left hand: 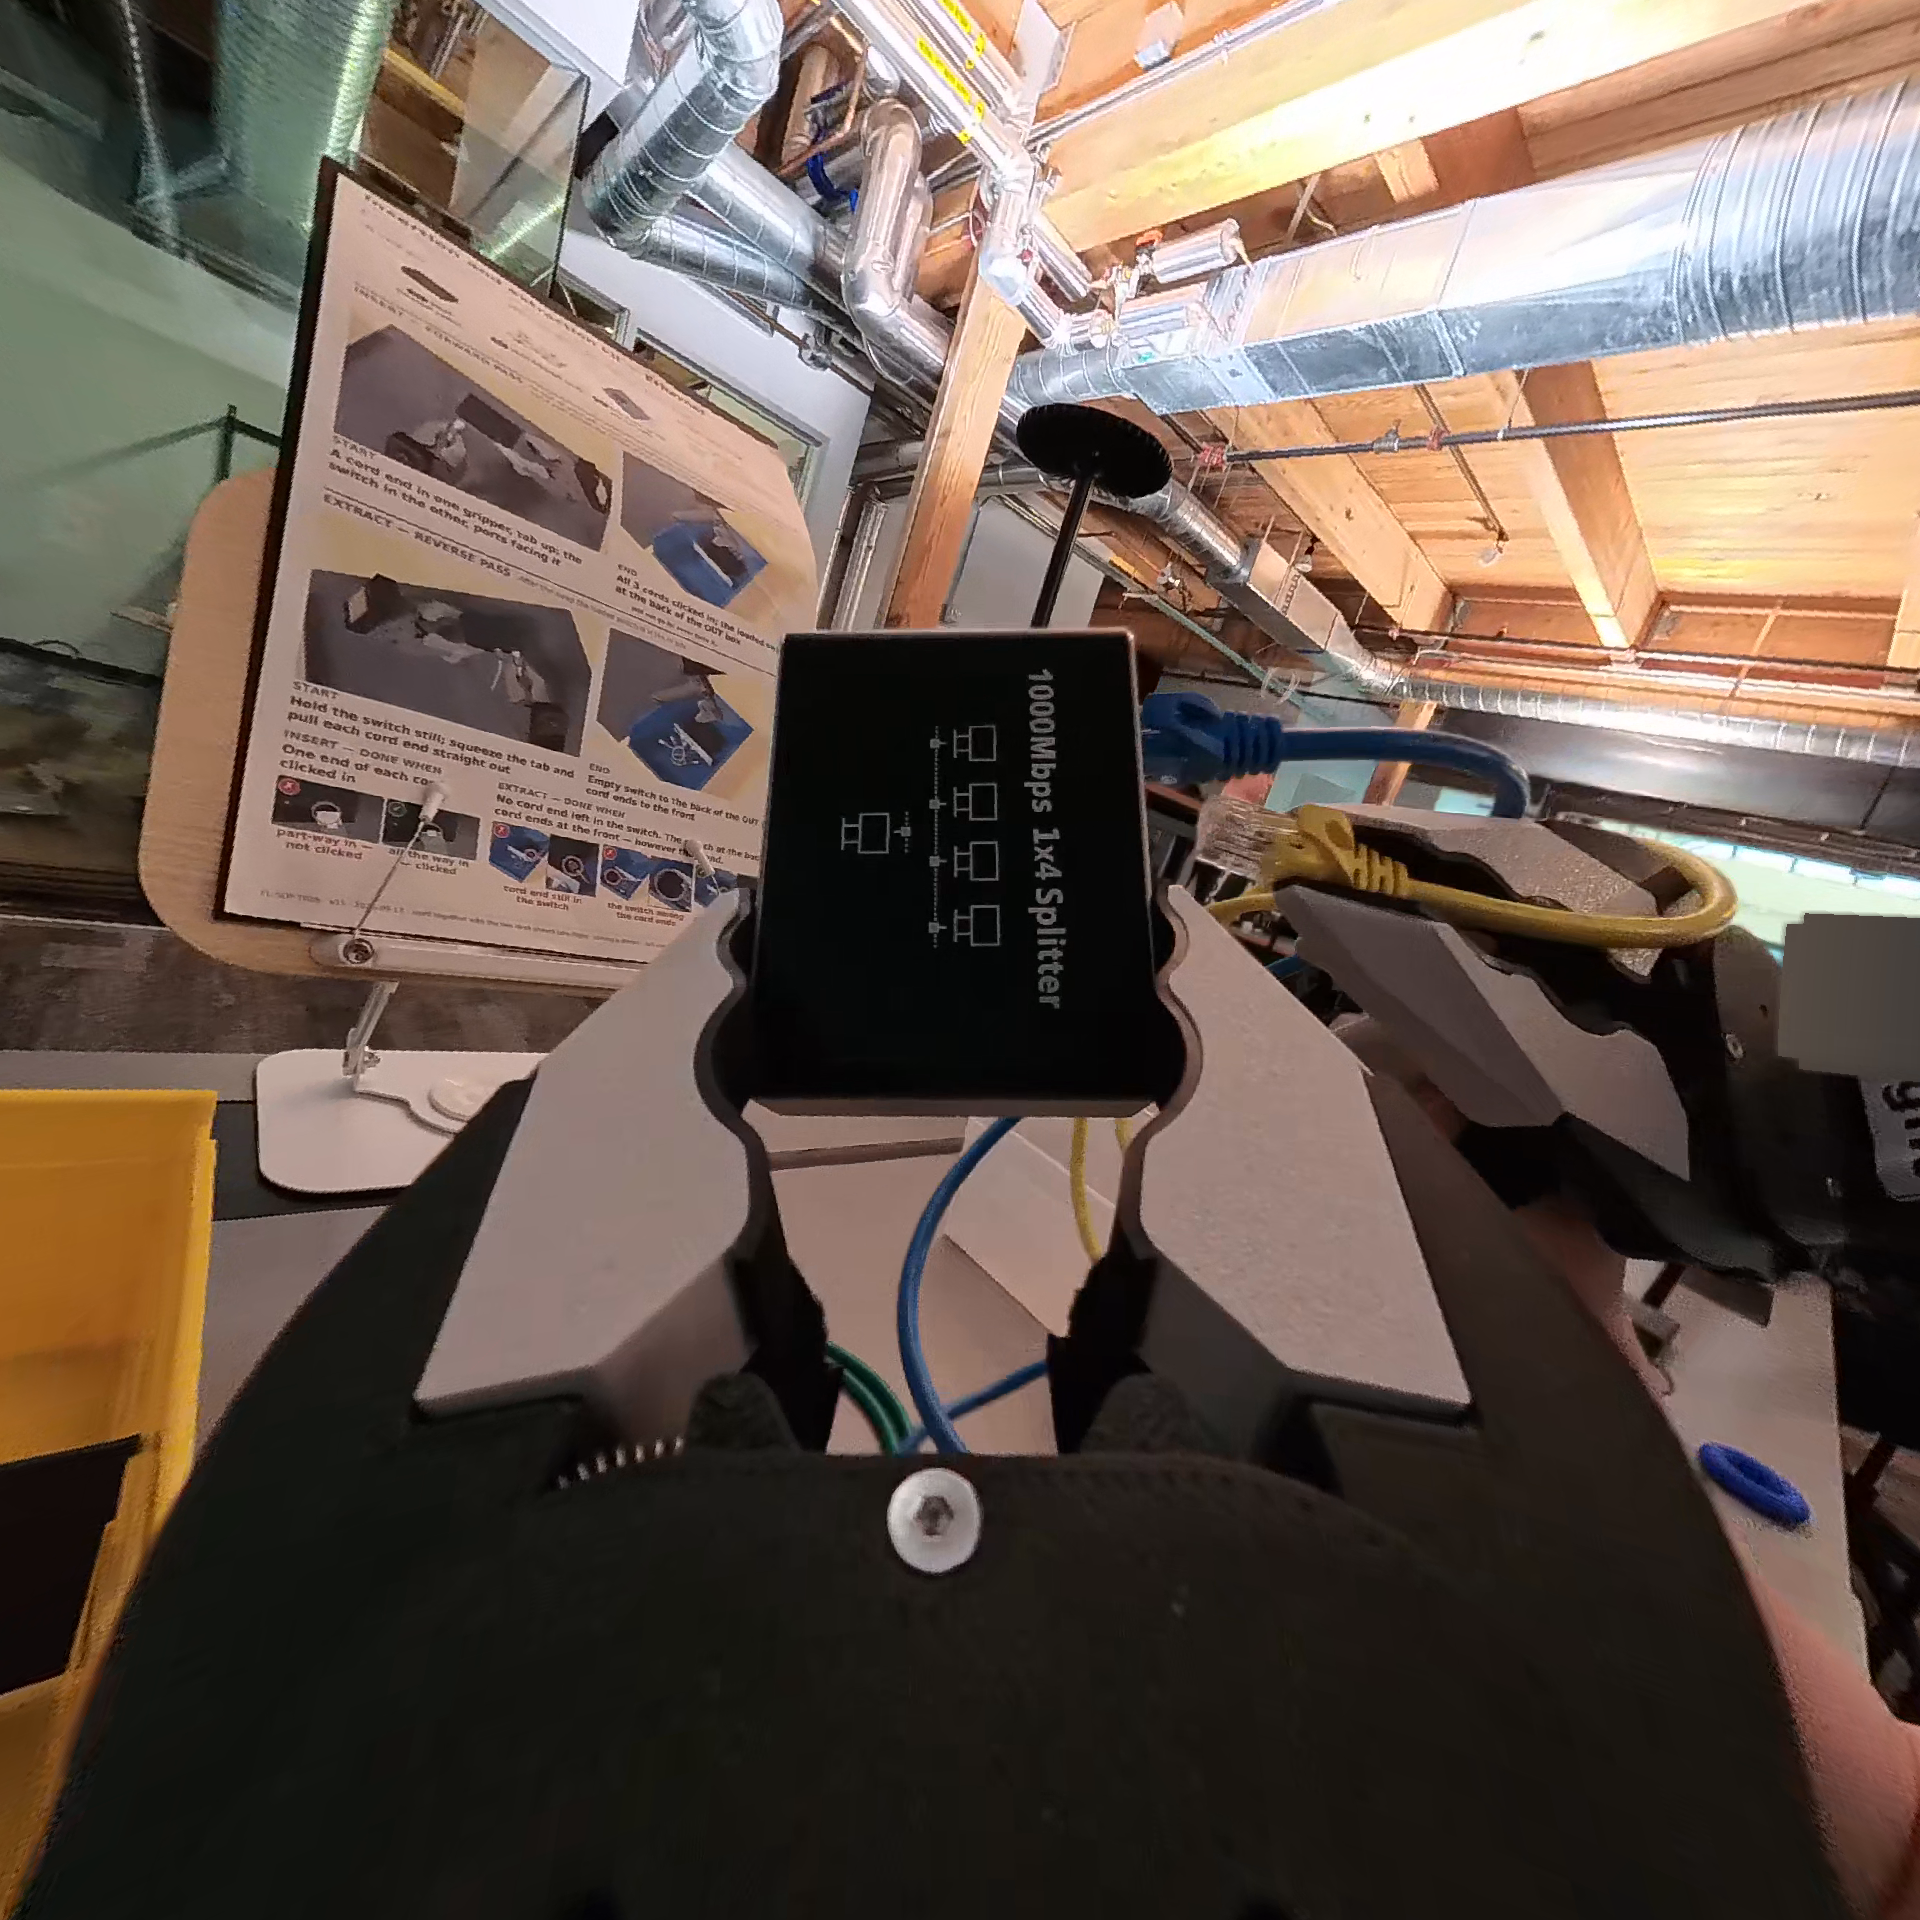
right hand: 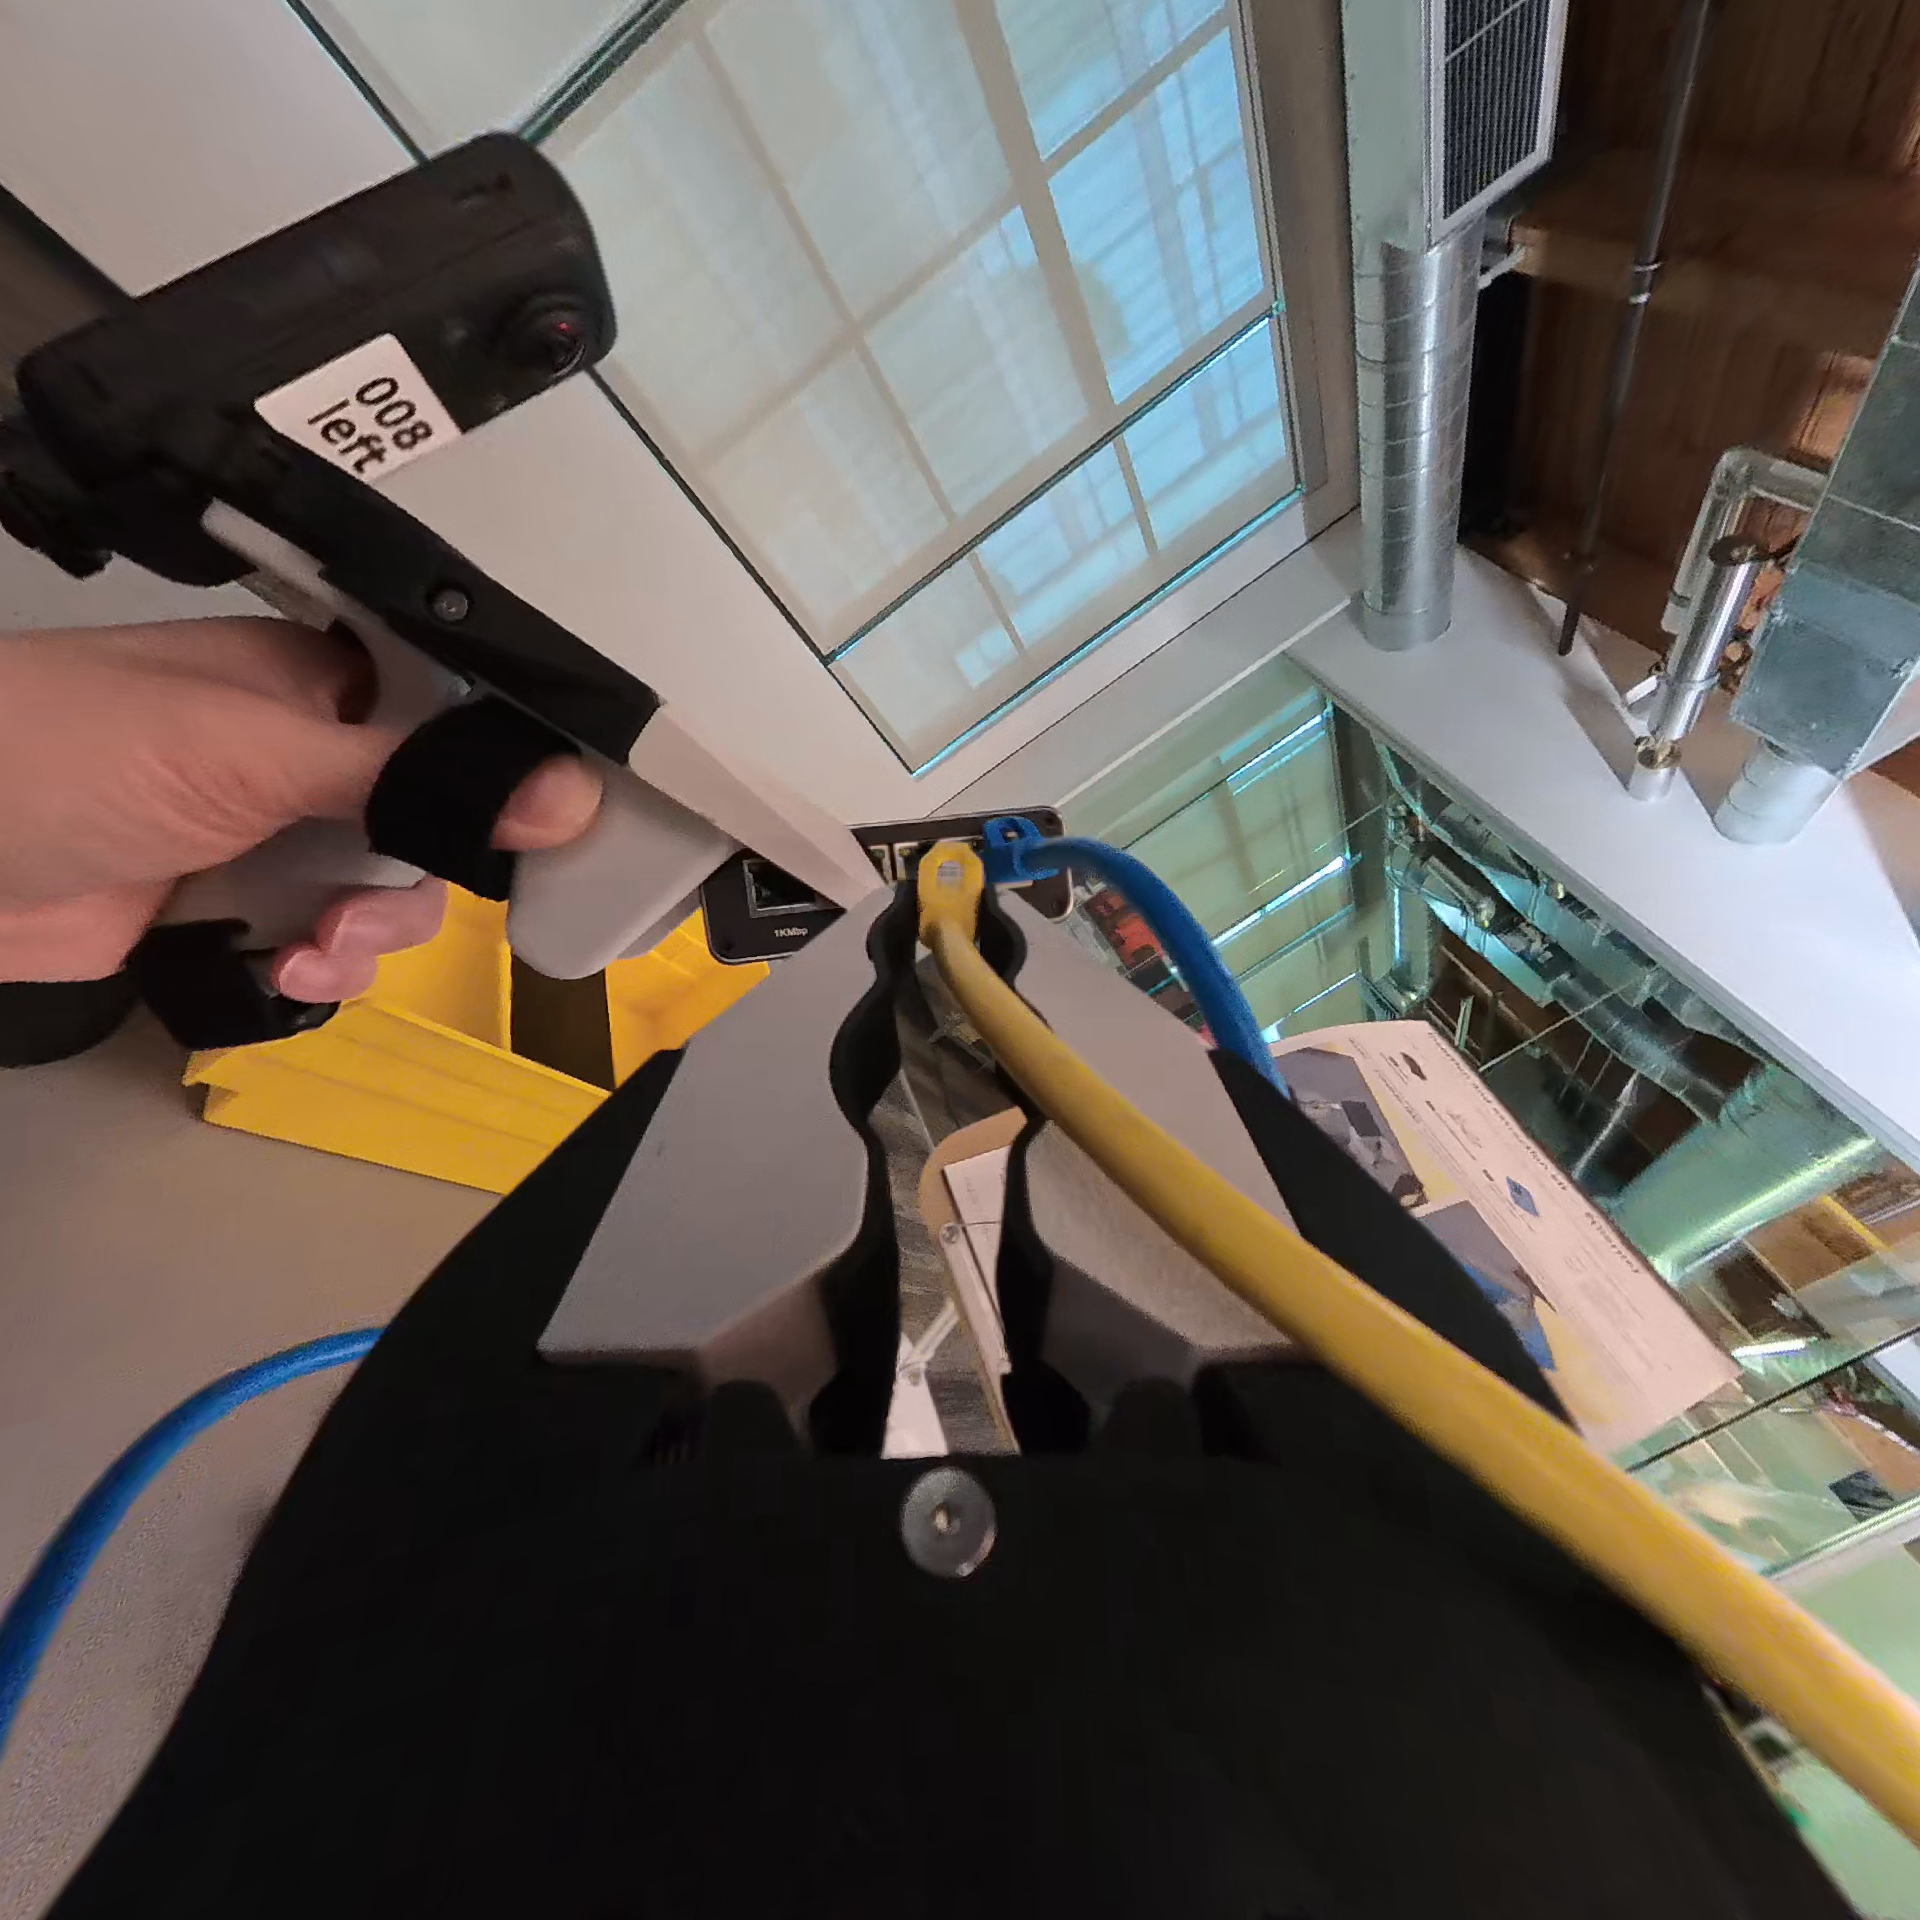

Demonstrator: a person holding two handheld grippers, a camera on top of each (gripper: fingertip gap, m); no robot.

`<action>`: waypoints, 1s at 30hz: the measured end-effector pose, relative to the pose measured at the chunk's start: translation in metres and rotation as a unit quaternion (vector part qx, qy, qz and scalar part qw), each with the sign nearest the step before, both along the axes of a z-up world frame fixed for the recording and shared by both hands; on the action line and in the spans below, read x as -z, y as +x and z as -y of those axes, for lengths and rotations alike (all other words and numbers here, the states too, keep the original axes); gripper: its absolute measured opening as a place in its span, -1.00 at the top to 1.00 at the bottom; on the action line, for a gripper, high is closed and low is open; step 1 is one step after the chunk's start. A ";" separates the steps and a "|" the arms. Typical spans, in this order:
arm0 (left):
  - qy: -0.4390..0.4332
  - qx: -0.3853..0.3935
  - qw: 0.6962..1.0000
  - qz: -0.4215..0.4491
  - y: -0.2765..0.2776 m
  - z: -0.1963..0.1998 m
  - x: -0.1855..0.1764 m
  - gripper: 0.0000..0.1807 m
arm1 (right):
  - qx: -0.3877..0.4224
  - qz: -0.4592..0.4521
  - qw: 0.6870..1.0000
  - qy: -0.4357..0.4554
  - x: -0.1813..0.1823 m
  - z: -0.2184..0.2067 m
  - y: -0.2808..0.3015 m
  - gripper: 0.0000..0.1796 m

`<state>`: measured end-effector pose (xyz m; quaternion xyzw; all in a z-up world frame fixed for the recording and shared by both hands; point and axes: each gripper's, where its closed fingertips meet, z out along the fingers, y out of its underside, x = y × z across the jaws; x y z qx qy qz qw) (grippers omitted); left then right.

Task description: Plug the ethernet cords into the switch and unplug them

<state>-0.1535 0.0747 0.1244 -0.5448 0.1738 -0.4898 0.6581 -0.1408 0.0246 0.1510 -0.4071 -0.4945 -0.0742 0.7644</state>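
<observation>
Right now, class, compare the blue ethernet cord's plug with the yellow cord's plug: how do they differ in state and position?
The blue cord's plug sits at the switch port with no gripper on it; the yellow cord's plug is pinched in the right gripper. The blue plug looks seated; the yellow plug's clear tip is outside the switch. Both have moulded boots and face the same row of ports. The left gripper holds the switch.

Blue cord (right hand: 1143,914) beside yellow plug (right hand: 948,883); tight

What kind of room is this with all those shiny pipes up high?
Probably a workshop or lab in a converted industrial building. Bare wooden beams and silver ducts cross the ceiling, an instruction board stands on the table, and yellow bins sit nearby.
</observation>
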 end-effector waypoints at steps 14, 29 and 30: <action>0.067 -0.008 0.996 -0.061 0.006 0.014 -0.004 0.20 | -0.007 0.029 0.999 0.021 0.004 0.003 -0.002 0.88; 0.280 -0.016 0.952 -0.122 0.009 0.068 -0.028 0.12 | -0.042 0.064 0.984 0.164 -0.021 0.055 0.000 0.88; 0.287 -0.016 0.950 -0.124 0.009 0.069 -0.028 0.12 | -0.046 0.066 0.983 0.165 -0.021 0.058 0.000 0.88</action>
